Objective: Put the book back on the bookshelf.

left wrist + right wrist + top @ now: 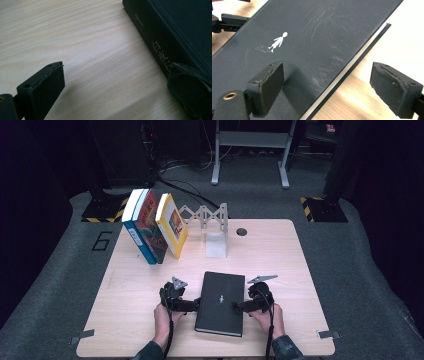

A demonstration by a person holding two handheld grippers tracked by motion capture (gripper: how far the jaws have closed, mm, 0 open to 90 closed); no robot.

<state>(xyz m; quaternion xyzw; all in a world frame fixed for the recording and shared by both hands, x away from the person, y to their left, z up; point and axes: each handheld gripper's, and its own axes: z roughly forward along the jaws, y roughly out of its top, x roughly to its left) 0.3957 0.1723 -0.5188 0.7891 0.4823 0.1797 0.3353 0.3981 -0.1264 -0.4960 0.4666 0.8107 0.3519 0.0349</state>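
Black book [220, 303] lying flat near the front edge of the wooden bench [130, 285], cover up, small white figure printed at its middle, flanked by two hand-held tools. Left tool [196, 304] at the book's spine side, jaws spread wide: one over bare wood, the other at the lettered spine, seen in the left gripper view. Right tool [239, 307] at the opposite long edge, also spread wide, one jaw above the cover [317, 42], the other out over the bench past the page edge. One hand [162, 316] behind the left tool, another hand [265, 317] behind the right. Farther back, well apart from the black book: three upright books leaning together at the left rear, blue book [136, 226], red-covered book [152, 225], yellow book [173, 225]. Just right of them, one grey zigzag rack [202, 215] ending in a white bookend [216, 245]. One round hole [242, 232] in the benchtop near the back edge. Nothing lying between the black book and the leaning row.
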